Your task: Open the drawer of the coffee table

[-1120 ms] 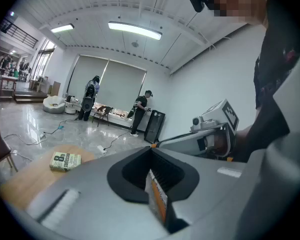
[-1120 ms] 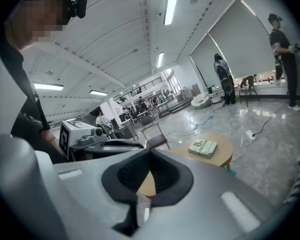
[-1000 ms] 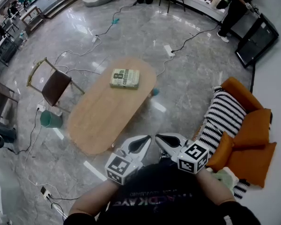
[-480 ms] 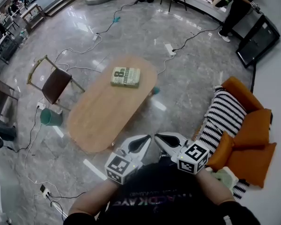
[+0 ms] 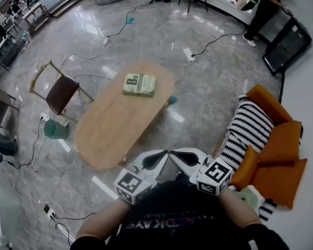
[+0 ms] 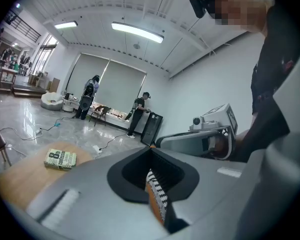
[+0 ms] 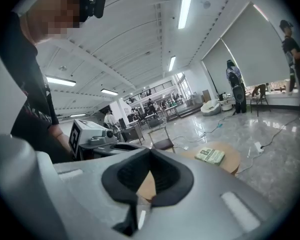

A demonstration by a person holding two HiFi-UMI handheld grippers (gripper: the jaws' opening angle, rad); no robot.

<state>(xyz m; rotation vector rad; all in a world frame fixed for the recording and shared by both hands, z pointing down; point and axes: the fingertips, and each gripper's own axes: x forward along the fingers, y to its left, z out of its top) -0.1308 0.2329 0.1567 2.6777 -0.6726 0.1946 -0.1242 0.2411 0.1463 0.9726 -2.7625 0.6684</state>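
A grey polished stone floor (image 5: 214, 87), crossed by loose cables, fills the head view. An orange sofa (image 5: 274, 139) is seen at 4 o'clock, with a black-and-white striped throw (image 5: 248, 129) draped over its near arm. The coffee table (image 5: 115, 129), oval and wooden, is set just left of centre, its long axis running from 7 to 1 o'clock. Its drawer cannot be made out from above. A wooden-framed chair (image 5: 60, 95) is placed at 9 o'clock, well apart from the worktop, and a teal bin (image 5: 56, 131) is found just below it. A green book (image 5: 139, 85) lies flat on the worktop near its 1 o'clock end.

At 6 o'clock the left gripper (image 5: 164, 155) and right gripper (image 5: 173, 155) are held off the table's near end, their tips just beside each other. Both are clenched with nothing grasped.
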